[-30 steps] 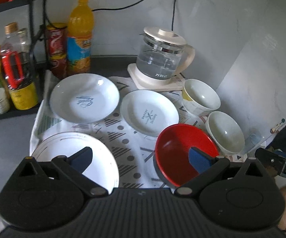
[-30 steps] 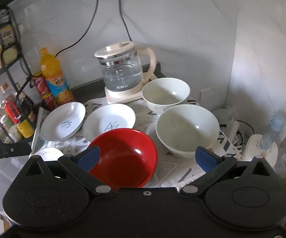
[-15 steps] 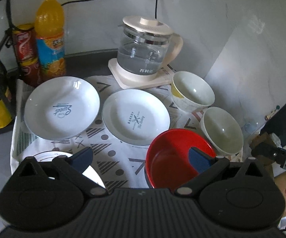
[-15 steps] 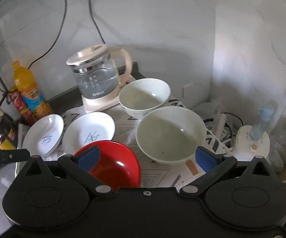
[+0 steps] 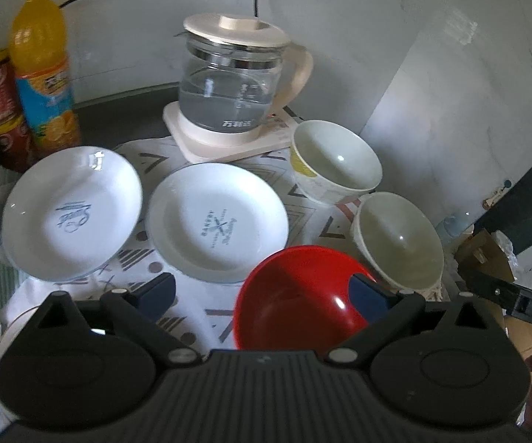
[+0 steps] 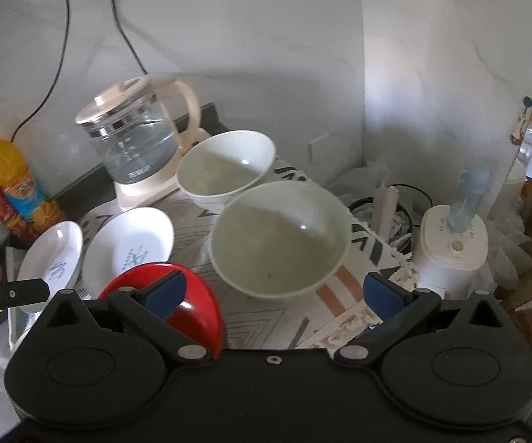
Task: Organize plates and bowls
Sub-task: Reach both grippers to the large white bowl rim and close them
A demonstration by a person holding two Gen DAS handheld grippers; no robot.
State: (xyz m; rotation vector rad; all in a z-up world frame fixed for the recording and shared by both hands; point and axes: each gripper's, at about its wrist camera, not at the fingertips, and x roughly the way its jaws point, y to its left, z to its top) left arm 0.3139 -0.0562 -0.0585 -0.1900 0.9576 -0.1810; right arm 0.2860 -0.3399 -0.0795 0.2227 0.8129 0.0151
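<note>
Your left gripper hangs spread wide and empty over the near edge of the patterned cloth, its right finger in front of the red bowl. A white plate rim peeks out beneath its left finger. Your right gripper is also wide open, holding nothing, with the nearer pale bowl framed between its fingers and the red bowl under its left one.

Past the red bowl, two white plates sit side by side on the cloth: the left plate and the middle plate. To their right the two pale bowls stand close together, the farther bowl nearest the kettle. Against the wall at far left stand an orange bottle and a red can.
</note>
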